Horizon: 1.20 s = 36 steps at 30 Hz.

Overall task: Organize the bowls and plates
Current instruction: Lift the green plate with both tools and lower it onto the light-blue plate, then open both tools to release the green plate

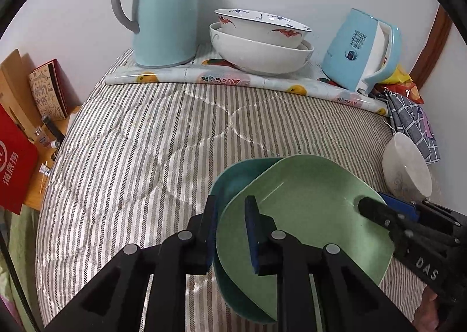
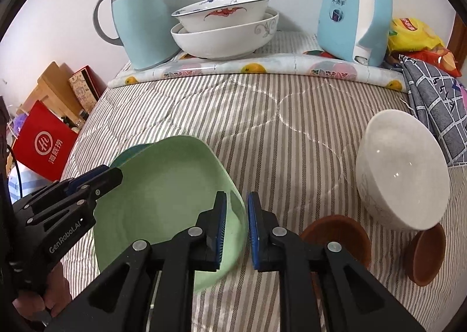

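A light green plate (image 1: 306, 215) lies on a teal plate (image 1: 233, 177) on the striped quilt. My left gripper (image 1: 232, 232) straddles the left rims of both plates, its jaws a little apart and not pressed on them. My right gripper (image 2: 237, 230) straddles the green plate's (image 2: 166, 197) right rim, jaws also slightly apart. A white bowl (image 2: 402, 177) rests tilted on two brown saucers (image 2: 335, 232) to the right. Two stacked patterned bowls (image 2: 224, 25) stand at the back.
A blue thermos jug (image 1: 166, 17) and a blue electric kettle (image 1: 362, 49) stand at the back on a fruit-print mat (image 1: 204, 76). A checked cloth (image 2: 437, 104) and snack bags (image 2: 414, 34) lie at the right. Red boxes (image 1: 14, 165) sit past the left edge.
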Each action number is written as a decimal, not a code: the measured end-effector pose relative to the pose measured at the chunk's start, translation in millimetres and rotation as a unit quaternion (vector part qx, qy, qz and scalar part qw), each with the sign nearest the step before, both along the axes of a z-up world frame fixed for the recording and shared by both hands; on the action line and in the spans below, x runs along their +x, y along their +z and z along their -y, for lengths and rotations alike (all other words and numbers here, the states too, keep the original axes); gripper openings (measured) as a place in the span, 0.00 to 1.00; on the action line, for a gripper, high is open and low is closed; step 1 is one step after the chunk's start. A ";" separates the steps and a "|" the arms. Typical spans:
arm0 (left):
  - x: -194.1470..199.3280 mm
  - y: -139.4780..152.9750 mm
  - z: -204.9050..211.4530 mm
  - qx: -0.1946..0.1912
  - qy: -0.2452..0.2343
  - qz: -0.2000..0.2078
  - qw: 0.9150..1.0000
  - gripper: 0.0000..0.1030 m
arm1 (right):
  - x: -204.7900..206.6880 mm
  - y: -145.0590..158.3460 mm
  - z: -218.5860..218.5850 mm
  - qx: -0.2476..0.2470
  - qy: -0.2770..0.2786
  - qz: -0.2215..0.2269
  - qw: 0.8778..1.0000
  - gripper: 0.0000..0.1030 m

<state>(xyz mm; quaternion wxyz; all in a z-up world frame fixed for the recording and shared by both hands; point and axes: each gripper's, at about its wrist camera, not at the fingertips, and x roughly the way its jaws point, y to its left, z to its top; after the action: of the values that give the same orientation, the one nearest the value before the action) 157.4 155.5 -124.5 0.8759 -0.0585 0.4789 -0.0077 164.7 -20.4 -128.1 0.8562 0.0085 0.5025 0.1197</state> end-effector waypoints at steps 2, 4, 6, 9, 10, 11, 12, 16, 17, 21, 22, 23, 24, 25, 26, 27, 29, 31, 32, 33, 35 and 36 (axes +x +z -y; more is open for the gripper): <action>-3.1 1.6 0.0 0.000 0.001 0.000 1.000 0.19 | -6.3 0.3 1.7 0.001 -0.002 0.004 1.000 0.33; -5.5 3.5 1.1 0.003 0.002 0.000 1.000 0.19 | -12.1 -0.1 2.2 0.003 0.000 0.001 1.000 0.33; -8.4 5.7 2.0 0.018 0.008 0.002 1.000 0.32 | -20.0 -0.6 3.2 0.009 0.001 -0.003 1.000 0.33; -15.6 11.5 -0.8 0.034 0.018 0.019 0.999 0.57 | -31.1 -0.1 5.8 0.019 -0.001 -0.002 1.000 0.32; -17.8 12.9 -2.8 0.032 0.020 0.022 0.999 0.57 | -32.7 -0.4 6.3 0.021 -0.002 -0.003 1.000 0.31; -19.2 13.7 -5.3 0.028 0.023 0.020 0.999 0.57 | -35.4 -0.9 6.8 0.025 -0.002 -0.006 1.000 0.27; -20.5 13.8 -7.5 0.026 0.026 0.019 0.999 0.57 | -38.6 -1.1 6.5 0.027 -0.002 -0.008 1.000 0.25; -23.6 12.6 -10.6 0.029 0.032 0.013 0.999 0.57 | -48.0 -2.9 4.3 0.027 -0.002 -0.013 1.000 0.25; -25.4 12.8 -11.1 0.028 0.031 0.013 0.999 0.57 | -51.1 -3.5 3.2 0.026 0.000 -0.016 1.000 0.25; -31.2 14.0 -11.3 0.024 0.031 0.015 0.999 0.57 | -59.2 -2.6 4.0 0.035 -0.001 -0.019 0.999 0.30; -32.2 14.6 -11.1 0.022 0.030 0.015 0.999 0.57 | -59.9 -2.2 5.0 0.039 -0.002 -0.020 0.999 0.31; -33.7 15.3 -10.8 0.020 0.028 0.016 0.999 0.57 | -60.6 -1.2 6.3 0.044 -0.005 -0.023 0.999 0.32; -35.1 15.8 -10.7 0.017 0.027 0.015 0.999 0.57 | -61.7 1.0 7.6 0.051 -0.005 -0.023 0.998 0.32; -36.1 16.3 -10.6 0.012 0.024 0.015 1.000 0.57 | -63.0 3.3 9.0 0.057 -0.004 -0.020 0.998 0.32; -37.3 17.1 -10.6 0.005 0.021 0.015 1.000 0.57 | -64.7 6.5 10.7 0.064 -0.003 -0.015 0.998 0.32; -38.6 18.0 -10.4 -0.002 0.020 0.015 1.000 0.57 | -65.7 8.2 10.9 0.065 -0.003 -0.012 0.998 0.33; -40.2 19.0 -8.4 -0.006 0.018 0.016 1.000 0.57 | -67.8 10.6 8.4 0.063 0.004 -0.008 0.998 0.33; -42.2 19.2 -5.8 -0.007 0.014 0.014 1.000 0.57 | -69.4 9.9 4.8 0.062 0.011 -0.006 0.998 0.33; -43.6 18.6 -4.4 -0.009 0.012 0.013 1.000 0.57 | -70.5 8.0 1.8 0.061 0.018 -0.007 0.998 0.33; -44.7 17.5 -3.0 -0.011 0.009 0.012 1.000 0.57 | -70.7 6.5 0.0 0.061 0.021 -0.008 0.998 0.33; -47.0 15.1 -2.1 -0.014 0.008 0.007 1.000 0.57 | -71.8 3.4 -3.0 0.060 0.025 -0.009 0.998 0.33; -47.4 13.9 -2.2 -0.015 0.009 0.006 1.000 0.57 | -71.8 2.0 -5.1 0.059 0.026 -0.007 0.998 0.34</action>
<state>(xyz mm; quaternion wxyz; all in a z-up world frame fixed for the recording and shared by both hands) 110.0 157.8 -110.7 0.8779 -0.0755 0.4729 -0.0074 92.9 -15.2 -126.1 0.8470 0.0471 0.5009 0.1717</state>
